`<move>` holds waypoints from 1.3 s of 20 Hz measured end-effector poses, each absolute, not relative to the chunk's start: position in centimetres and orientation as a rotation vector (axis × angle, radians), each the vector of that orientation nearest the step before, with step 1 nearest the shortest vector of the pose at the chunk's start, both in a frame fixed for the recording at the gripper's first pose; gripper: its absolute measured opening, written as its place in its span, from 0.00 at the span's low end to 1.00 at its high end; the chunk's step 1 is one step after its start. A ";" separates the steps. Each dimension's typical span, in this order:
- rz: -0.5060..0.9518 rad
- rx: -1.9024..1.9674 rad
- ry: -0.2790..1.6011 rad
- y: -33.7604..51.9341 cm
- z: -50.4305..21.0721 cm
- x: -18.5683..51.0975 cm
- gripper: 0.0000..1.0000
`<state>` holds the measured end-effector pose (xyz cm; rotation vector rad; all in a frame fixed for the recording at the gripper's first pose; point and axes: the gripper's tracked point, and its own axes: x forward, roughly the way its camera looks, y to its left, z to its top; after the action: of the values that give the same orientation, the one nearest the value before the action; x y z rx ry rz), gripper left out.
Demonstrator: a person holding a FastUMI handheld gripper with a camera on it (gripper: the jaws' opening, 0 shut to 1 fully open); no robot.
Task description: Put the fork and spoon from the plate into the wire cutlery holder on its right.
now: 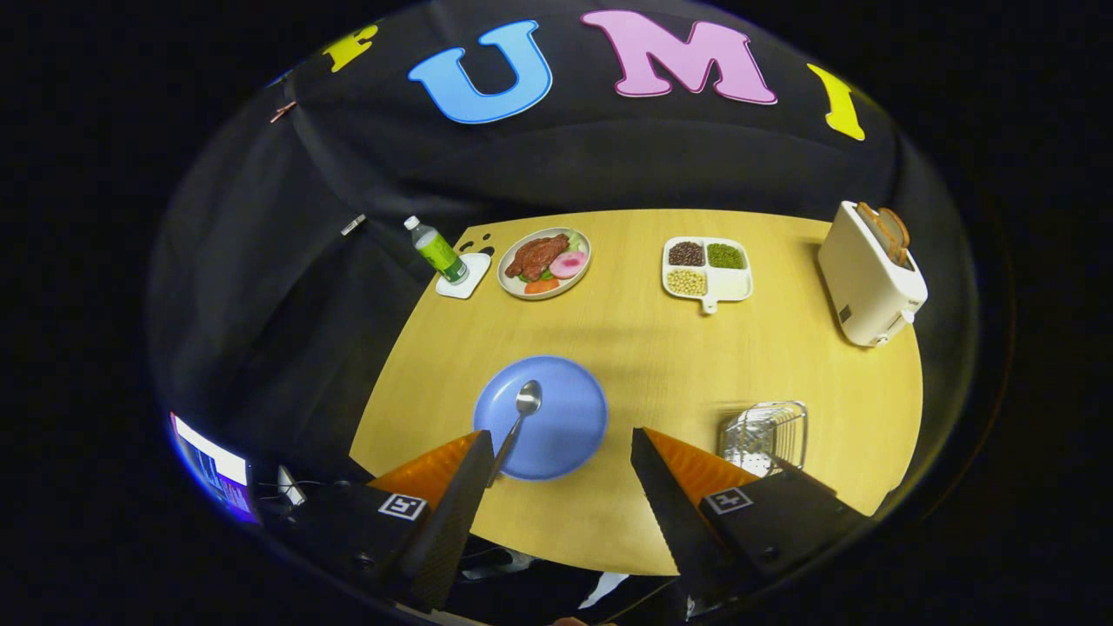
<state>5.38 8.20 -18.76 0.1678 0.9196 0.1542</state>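
Note:
A blue plate point(556, 426) lies on the wooden table just ahead of my fingers. A metal spoon point(520, 413) rests on it, bowl pointing away, its handle running back to the left finger. To the right of the plate stands the wire cutlery holder point(765, 435), just beyond the right finger; what is inside it I cannot make out. My gripper point(556, 439) hovers above the near side of the plate, open wide, with nothing between its fingers.
Along the table's far side stand a green bottle point(437, 250) on a white coaster, a plate of food point(544, 263), a white divided tray of beans point(706, 270) and a white toaster point(869, 276) with bread. A lit screen point(213, 469) sits off the table's left.

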 end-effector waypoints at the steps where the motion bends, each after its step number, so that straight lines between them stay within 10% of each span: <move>1: 0.160 0.155 0.933 9.2 -19.9 5.5 0.99; 18: 0.104 0.072 1.215 17.3 -38.4 7.6 0.95; 26: 0.108 0.040 1.298 17.1 -40.9 6.9 0.29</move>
<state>6.91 17.14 -40.92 0.0404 1.2981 0.1083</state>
